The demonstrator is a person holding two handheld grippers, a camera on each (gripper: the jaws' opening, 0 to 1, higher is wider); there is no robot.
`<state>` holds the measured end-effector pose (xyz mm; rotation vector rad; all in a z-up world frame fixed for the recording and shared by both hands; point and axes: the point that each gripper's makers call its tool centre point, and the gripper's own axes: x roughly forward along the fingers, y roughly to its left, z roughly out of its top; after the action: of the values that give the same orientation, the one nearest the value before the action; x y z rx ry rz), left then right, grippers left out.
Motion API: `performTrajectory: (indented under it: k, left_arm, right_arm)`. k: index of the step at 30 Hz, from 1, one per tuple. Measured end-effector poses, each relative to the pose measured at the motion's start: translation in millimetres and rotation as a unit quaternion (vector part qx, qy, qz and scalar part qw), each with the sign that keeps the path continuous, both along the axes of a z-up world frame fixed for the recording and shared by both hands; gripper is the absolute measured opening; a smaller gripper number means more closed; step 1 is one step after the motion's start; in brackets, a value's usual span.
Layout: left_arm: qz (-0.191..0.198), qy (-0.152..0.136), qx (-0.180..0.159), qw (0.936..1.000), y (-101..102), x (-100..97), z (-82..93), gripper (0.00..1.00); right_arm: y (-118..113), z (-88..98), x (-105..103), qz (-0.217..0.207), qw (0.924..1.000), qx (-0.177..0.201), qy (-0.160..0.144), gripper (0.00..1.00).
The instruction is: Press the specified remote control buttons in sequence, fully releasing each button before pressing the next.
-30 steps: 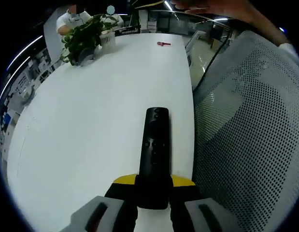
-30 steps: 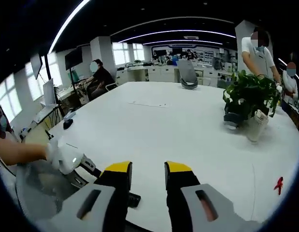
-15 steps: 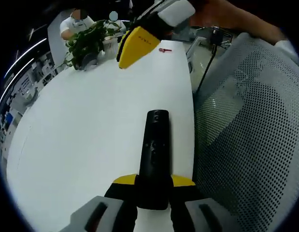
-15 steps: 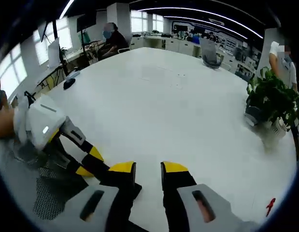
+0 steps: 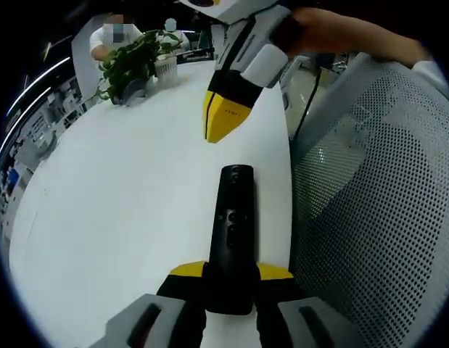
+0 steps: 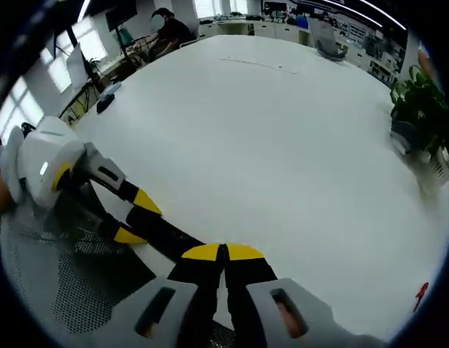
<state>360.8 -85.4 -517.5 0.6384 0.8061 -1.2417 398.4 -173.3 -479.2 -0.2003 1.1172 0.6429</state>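
A: Right gripper (image 5: 224, 123) dropped in since a second ago, jaws now pressed together, hovering past the remote (image 5: 232, 232).

B: Yep, left gripper (image 5: 231, 279) clamps the remote's near end over the white table (image 5: 122, 188); mesh chair (image 5: 376, 203) just beside its edge.

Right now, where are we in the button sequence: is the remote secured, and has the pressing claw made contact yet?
Done: the left claw is shut on the black remote, holding it over the white table. In hand: the right claw, jaws closed to a point, hovers just beyond the remote's far end, not touching any button. Left: the presses themselves; nothing shows whether any has been made.
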Motion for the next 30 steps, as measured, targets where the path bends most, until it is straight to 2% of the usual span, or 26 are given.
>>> performTrajectory:
  k: [3, 7, 11, 15, 23, 26, 30]
  left_arm:
    - [0.0, 0.0, 0.0, 1.0, 0, 0.0, 0.0, 0.24]
    - [0.0, 0.0, 0.001, 1.0, 0, 0.0, 0.0, 0.24]
    - [-0.001, -0.001, 0.001, 1.0, 0, 0.1, -0.1, 0.24]
    - [-0.002, -0.001, 0.003, 1.0, 0, 0.2, -0.1, 0.24]
    - [-0.003, -0.003, 0.001, 1.0, 0, 0.4, -0.1, 0.24]
    - [-0.005, -0.003, 0.0, 1.0, 0, 0.3, 0.2, 0.24]
    - [-0.008, -0.008, 0.0, 0.9999, 0, -0.2, 0.5, 0.24]
  right_arm:
    - [-3, -6.2, -6, -0.001, 0.9997, -0.014, 0.019, 0.0]
    - [3, -13.7, -18, 0.003, 0.9981, 0.0, 0.062, 0.0]
    - [1, -17.6, -17, 0.007, 0.998, -0.018, 0.06, 0.0]
    - [1, -20.7, -20, 0.003, 0.997, -0.012, 0.076, 0.0]
    - [2, -28.8, -29, 0.013, 0.9952, -0.023, 0.094, 0.0]
    - [3, -31.7, -30, 0.023, 0.9945, -0.036, 0.096, 0.0]
    - [1, -30.3, -31, 0.016, 0.9945, -0.033, 0.098, 0.0]
